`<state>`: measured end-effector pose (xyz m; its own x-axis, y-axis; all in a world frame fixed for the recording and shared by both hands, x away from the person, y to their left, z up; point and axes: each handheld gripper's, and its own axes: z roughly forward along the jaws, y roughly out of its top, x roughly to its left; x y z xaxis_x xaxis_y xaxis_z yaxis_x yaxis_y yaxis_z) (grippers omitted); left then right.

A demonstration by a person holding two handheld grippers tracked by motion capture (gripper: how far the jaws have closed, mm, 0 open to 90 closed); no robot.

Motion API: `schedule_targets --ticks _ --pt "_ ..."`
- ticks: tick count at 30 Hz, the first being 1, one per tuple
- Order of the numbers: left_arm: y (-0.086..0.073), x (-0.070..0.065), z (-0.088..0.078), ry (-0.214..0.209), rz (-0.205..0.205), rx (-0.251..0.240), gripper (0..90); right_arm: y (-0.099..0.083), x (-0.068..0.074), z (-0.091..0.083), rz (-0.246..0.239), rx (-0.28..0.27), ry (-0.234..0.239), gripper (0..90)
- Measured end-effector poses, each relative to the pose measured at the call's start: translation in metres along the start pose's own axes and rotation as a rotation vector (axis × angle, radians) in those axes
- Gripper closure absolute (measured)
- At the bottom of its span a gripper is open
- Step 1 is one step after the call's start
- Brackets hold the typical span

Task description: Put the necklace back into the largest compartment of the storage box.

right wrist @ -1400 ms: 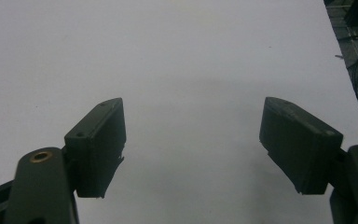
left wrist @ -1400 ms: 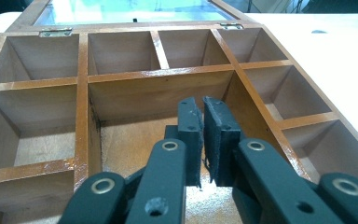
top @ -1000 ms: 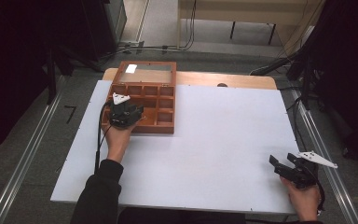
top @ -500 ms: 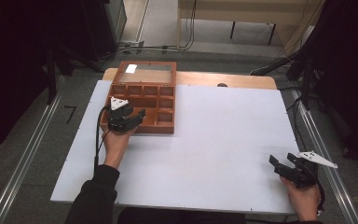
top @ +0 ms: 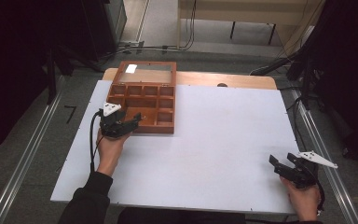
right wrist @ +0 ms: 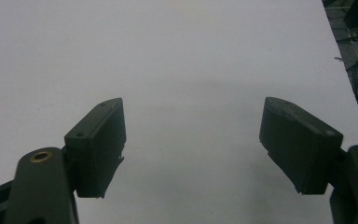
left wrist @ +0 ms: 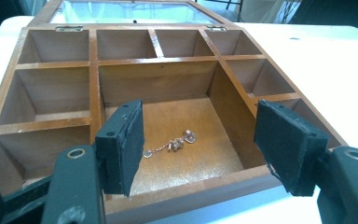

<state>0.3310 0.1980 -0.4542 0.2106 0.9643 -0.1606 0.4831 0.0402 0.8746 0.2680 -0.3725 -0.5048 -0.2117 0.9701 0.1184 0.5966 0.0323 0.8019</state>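
We are holding our left gripper (left wrist: 200, 149), jaws just opening and released, over the wooden box (left wrist: 51, 128) where a chain (left wrist: 172, 143) lies; our right gripper (right wrist: 193, 149) is resting released on the white table (right wrist: 182, 51).

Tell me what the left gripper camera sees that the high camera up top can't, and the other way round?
The left gripper view shows a small chain lying in the big compartment. The high view shows the person's left hand, the right gripper apart near the table's right edge, and the floor. Both show the wooden compartment box and the left gripper, open.
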Motion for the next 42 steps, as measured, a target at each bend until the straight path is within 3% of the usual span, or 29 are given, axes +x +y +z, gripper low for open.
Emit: schedule_targets --ticks 5,16,23,37,42 --pt "-0.003 -0.002 -0.003 0.002 0.025 0.008 33.5 0.000 0.000 0.000 0.000 0.000 0.000 20.9" --pt "-0.013 -0.001 -0.019 -0.021 0.026 0.005 28.5 0.000 0.000 0.000 0.001 -0.001 0.000 20.9" --pt "-0.024 0.003 -0.028 0.003 0.040 -0.003 26.8 0.000 0.001 0.000 0.001 -0.001 -0.001 20.9" --pt "-0.035 0.009 -0.040 -0.019 0.013 -0.009 26.7 0.000 0.001 0.000 0.001 -0.001 0.001 21.0" --pt "-0.039 0.013 -0.046 -0.007 0.010 -0.007 26.7 0.000 0.000 -0.001 -0.002 -0.005 0.003 21.0"
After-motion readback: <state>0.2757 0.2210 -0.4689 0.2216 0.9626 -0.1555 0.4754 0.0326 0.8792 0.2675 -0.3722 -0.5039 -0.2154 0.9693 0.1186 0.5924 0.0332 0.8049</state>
